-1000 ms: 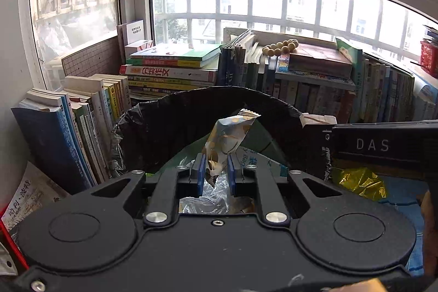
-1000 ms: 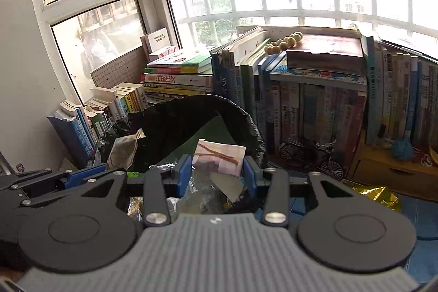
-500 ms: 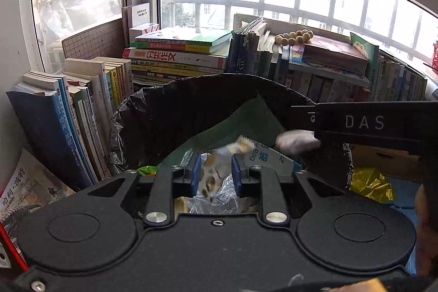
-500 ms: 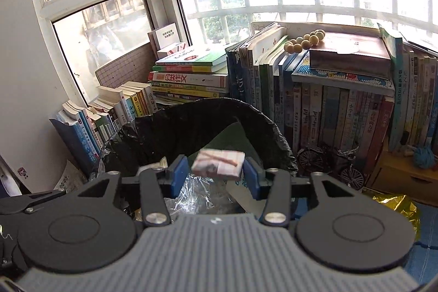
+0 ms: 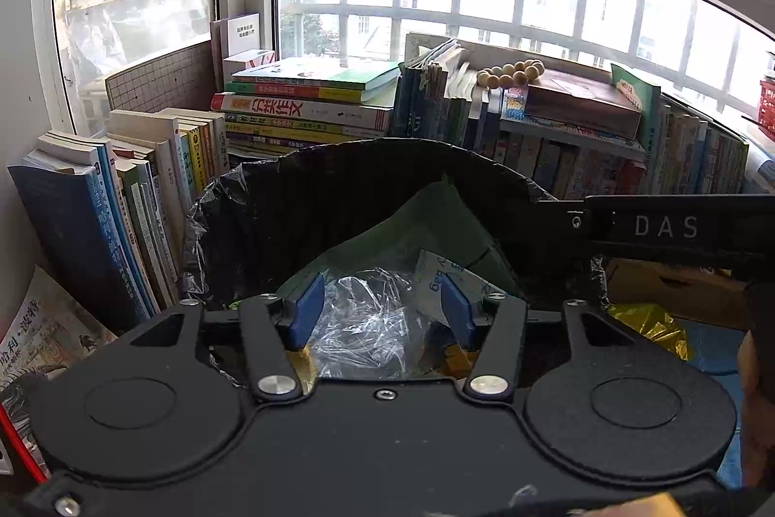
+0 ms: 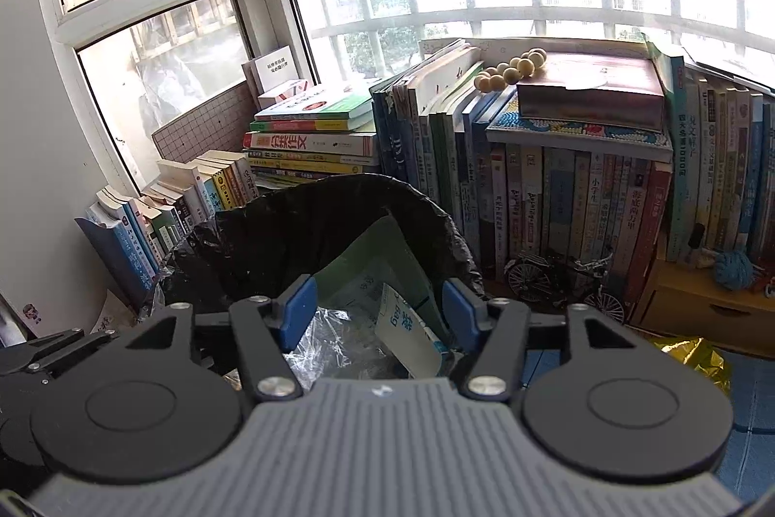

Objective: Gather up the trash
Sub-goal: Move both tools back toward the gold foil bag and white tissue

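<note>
A bin with a black liner stands right in front of both grippers. Inside it lie crumpled clear plastic, a green sheet and a white-and-blue packet. My left gripper hangs over the bin's near edge, its jaws opening with nothing held between the blue pads. My right gripper hangs over the bin in the same way, jaws opening and holding nothing. The right gripper's black body crosses the right side of the left wrist view.
Upright books and a flat stack of books ring the bin under the windows. Wooden beads lie on the books. A model bicycle, a wooden box and gold foil sit at the right on blue floor.
The snack wrapper slipped out of my left gripper and the pink-striped packet out of my right; both fell into the bin. Both pairs of jaws stand wider than before.
</note>
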Demonstrator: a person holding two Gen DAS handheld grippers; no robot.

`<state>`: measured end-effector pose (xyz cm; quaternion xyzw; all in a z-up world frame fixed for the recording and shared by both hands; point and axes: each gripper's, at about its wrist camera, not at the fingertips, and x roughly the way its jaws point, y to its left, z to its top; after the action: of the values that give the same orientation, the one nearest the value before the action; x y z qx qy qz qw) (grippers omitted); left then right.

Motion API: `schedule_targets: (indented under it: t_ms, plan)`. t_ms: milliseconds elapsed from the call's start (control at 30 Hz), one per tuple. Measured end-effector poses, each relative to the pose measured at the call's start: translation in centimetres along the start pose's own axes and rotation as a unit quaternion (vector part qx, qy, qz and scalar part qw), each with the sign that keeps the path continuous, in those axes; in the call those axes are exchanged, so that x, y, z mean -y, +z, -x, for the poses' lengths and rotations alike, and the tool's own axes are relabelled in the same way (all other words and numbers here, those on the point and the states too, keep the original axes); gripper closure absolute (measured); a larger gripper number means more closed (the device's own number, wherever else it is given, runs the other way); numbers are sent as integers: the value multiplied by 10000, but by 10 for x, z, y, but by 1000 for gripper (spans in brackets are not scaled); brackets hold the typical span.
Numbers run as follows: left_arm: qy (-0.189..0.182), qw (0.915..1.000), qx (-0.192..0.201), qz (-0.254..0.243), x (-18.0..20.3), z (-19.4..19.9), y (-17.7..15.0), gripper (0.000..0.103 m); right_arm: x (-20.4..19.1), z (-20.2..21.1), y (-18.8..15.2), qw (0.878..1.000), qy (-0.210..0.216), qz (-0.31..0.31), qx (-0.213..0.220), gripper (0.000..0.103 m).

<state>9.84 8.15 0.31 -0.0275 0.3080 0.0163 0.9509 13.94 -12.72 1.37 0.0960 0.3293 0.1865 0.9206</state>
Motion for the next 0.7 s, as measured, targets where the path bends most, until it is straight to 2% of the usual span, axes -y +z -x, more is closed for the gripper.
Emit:
schedule_targets:
  t_ms: [333,700]
  plan:
    - [-327,9992,56,-218,33,4,1,45,34,20,-9,9994,-289,-164,71,29]
    - [-789,9953,111,-549,89,1,-1,41,85,47,-22,9963,-764,-347,169,26]
